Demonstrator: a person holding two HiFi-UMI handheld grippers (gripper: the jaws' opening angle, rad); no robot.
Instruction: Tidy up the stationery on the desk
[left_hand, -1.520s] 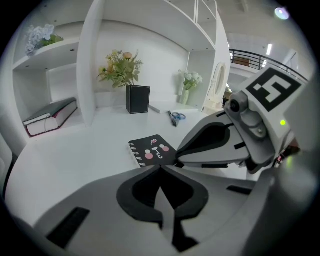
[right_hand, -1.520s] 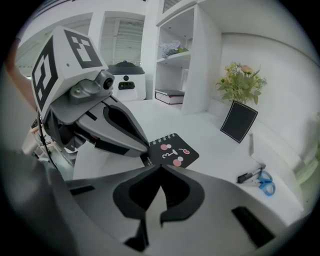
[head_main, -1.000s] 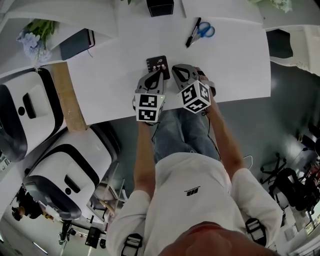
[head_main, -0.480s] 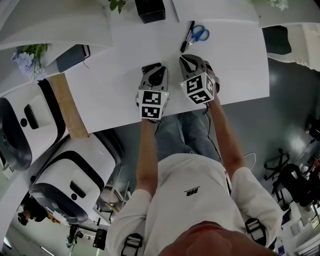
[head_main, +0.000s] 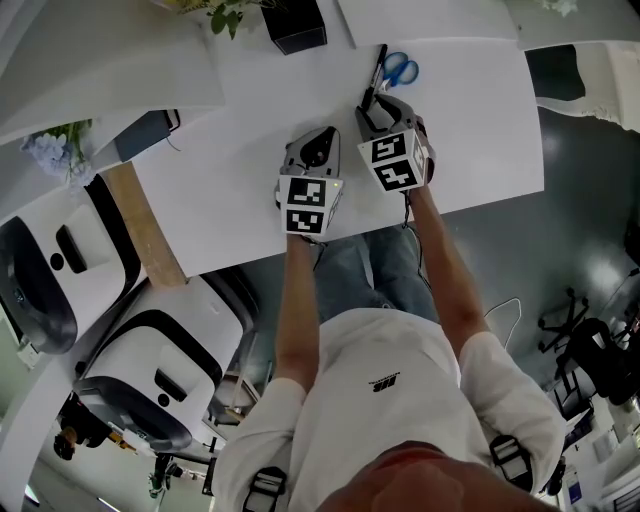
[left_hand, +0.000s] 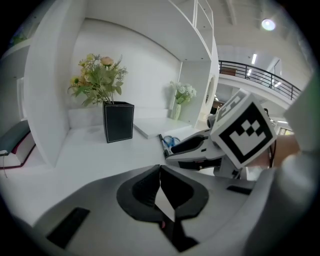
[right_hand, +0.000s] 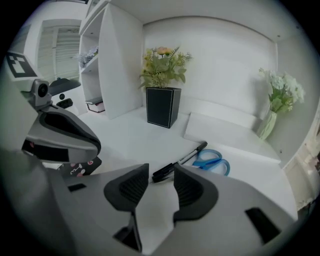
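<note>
A black marker (right_hand: 180, 161) lies on the white desk (head_main: 250, 150) with blue-handled scissors (right_hand: 212, 161) beside it; in the head view the marker (head_main: 374, 72) and scissors (head_main: 402, 68) are at the far side. My right gripper (right_hand: 161, 175) is open, its jaws having just been opening, with nothing between them; the marker's near end lies just beyond its tips. Seen from the head, the right gripper (head_main: 372, 106) sits just short of the marker. My left gripper (left_hand: 160, 170) looks shut and empty, left of the right one (head_main: 320, 138). A small patterned black card (right_hand: 82, 167) lies under it.
A black square vase (head_main: 295, 22) with flowers stands at the back of the desk. A white pad (right_hand: 225, 131) lies behind the scissors. A dark book (head_main: 145, 132) rests in the shelf at the left. A white vase with pale flowers (right_hand: 272, 117) stands at the back right.
Both grippers have moved farther up the desk toward the marker and scissors. The right one has rolled and closed in on the marker. The black card has slipped out of the head view under the left gripper.
</note>
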